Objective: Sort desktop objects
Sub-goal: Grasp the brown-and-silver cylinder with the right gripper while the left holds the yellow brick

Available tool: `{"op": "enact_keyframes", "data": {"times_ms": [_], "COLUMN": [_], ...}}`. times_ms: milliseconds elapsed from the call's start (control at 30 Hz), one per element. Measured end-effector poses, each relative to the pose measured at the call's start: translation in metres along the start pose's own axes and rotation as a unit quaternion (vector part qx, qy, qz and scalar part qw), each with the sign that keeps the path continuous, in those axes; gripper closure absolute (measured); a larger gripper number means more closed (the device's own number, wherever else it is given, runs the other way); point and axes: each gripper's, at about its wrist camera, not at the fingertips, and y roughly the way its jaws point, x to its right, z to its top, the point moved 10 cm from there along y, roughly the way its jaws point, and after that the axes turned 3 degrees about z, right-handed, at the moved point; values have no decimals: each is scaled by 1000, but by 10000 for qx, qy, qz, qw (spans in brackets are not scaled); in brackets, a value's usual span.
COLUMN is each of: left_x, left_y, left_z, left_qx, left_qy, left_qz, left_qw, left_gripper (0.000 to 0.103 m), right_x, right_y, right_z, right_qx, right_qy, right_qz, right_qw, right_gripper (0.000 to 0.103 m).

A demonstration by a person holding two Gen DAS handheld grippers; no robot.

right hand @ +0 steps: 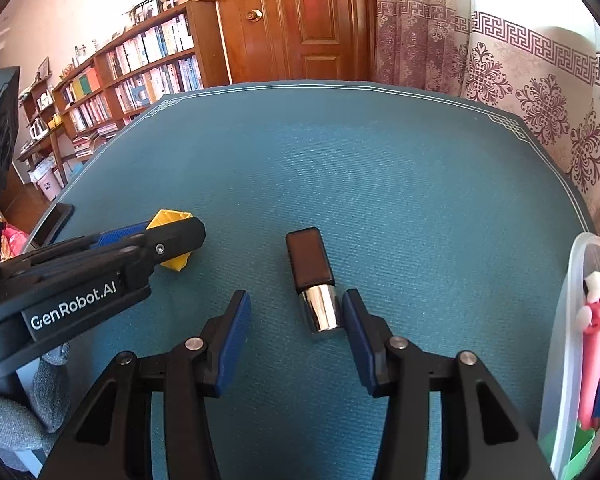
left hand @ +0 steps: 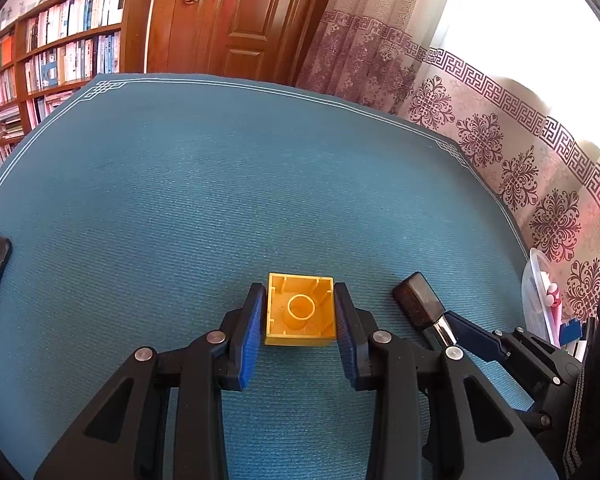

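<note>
I am holding a two-finger gripper in each hand over a table (left hand: 220,168) covered in a teal cloth. My left gripper (left hand: 300,316) is clamping a yellow toy brick (left hand: 300,312) between its blue fingers (left hand: 249,332); the brick is lying hollow side up near the table's near edge. My right gripper (right hand: 296,320) is standing partly spread around a small bottle (right hand: 314,280) with a dark body and a shiny silver cap, lying on its side; one finger is just beside the cap, the other well apart, so nothing is gripped there yet. At the table's right edge a clear plastic bin (right hand: 580,264) is already holding a few toys. I judge the sorting partly done: the brick and bottle are still waiting to go in.
</note>
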Motion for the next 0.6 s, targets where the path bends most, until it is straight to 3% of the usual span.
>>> {"op": "enact_keyframes", "data": {"times_ms": [433,600], "left_x": [1,2], "left_y": [-2,-1], "left_z": [2,1], "left_qx": [25,19], "left_qy": [-37,-30], "left_qz": [-109,-126], "left_qw": [9999,9999], "left_gripper": [67,67], "right_x": [2,6], "right_y": [12,9], "right_z": [13,13], "right_qx": [26,50], "right_qy": [21,21], "right_qz": [-299,-463], "right_qw": [9995,9989], "right_gripper": [51,72]}}
